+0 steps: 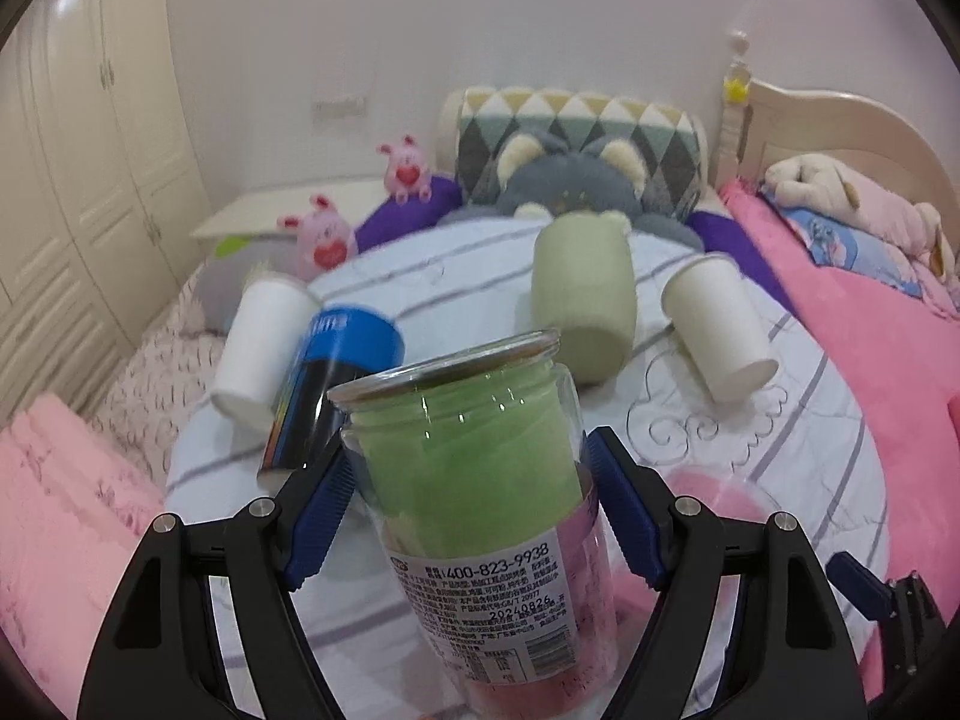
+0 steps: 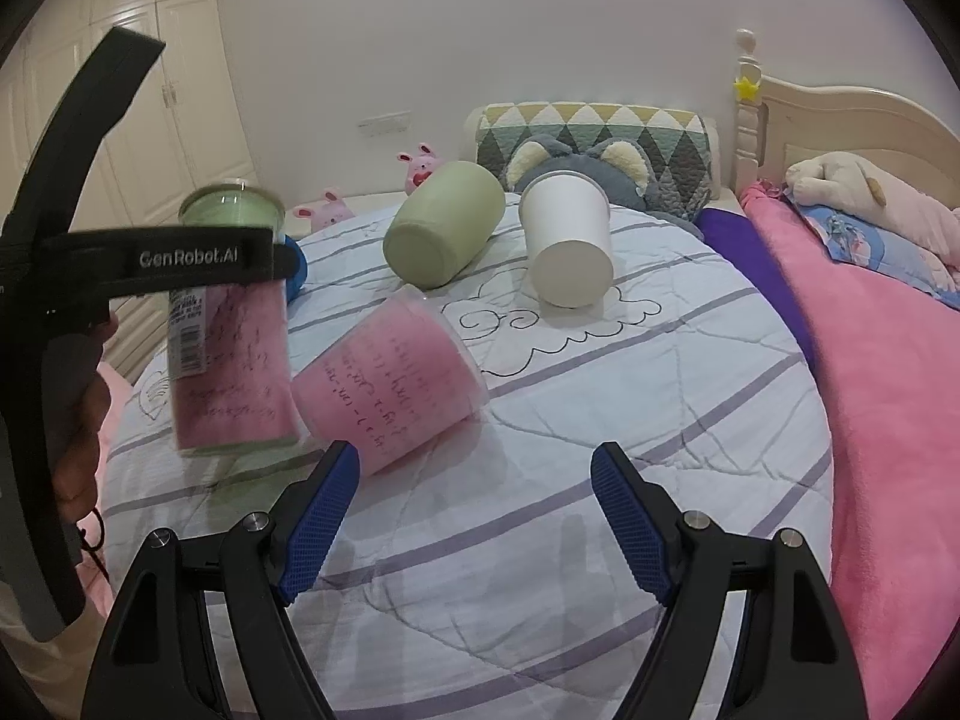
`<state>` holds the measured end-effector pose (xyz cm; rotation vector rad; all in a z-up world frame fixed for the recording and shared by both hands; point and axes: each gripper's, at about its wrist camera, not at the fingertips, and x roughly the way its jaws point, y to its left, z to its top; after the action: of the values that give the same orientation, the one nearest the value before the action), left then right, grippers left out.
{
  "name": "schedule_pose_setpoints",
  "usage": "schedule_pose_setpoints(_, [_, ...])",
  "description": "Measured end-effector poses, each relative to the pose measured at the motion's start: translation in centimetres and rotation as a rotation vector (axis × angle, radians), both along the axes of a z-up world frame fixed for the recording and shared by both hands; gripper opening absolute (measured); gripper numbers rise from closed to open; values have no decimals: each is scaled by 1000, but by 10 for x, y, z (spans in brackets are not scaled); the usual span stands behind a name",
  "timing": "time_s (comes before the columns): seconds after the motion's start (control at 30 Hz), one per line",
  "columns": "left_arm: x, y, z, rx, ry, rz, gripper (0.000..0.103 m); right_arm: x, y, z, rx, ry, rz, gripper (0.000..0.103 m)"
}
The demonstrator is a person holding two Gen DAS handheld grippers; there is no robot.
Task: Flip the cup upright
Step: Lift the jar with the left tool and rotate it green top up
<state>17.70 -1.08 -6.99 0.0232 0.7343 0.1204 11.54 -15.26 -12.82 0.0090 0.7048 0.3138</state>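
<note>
My left gripper [image 1: 468, 468] is shut on a clear jar cup [image 1: 480, 468] lined green and pink, with a white label. It holds the jar nearly upright, mouth up, just above the bed. The same jar [image 2: 231, 324] shows at the left of the right wrist view. My right gripper [image 2: 474, 480] is open and empty above the quilt. A clear cup with pink lining [image 2: 390, 384] lies on its side just ahead of its left finger. A green cup [image 2: 444, 231] and a white paper cup [image 2: 570, 246] lie tipped further back.
A blue can [image 1: 336, 384] and another white paper cup [image 1: 258, 348] lie at the left on the striped quilt [image 2: 630, 420]. Plush toys [image 1: 570, 180] and a patterned pillow sit at the bed's head. A pink blanket [image 2: 870, 390] lies at the right.
</note>
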Motion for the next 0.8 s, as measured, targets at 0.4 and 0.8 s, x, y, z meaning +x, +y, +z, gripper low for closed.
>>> schedule_pose_setpoints(0.4, [-21,-13,0,37,-89,-74,77,-3,0,-2,-11,8,-12,81])
schedule_pose_setpoints(0.8, [-33,-3,-6,-45,-23,-91,77,-19,5,3,-23,-7,-15,81])
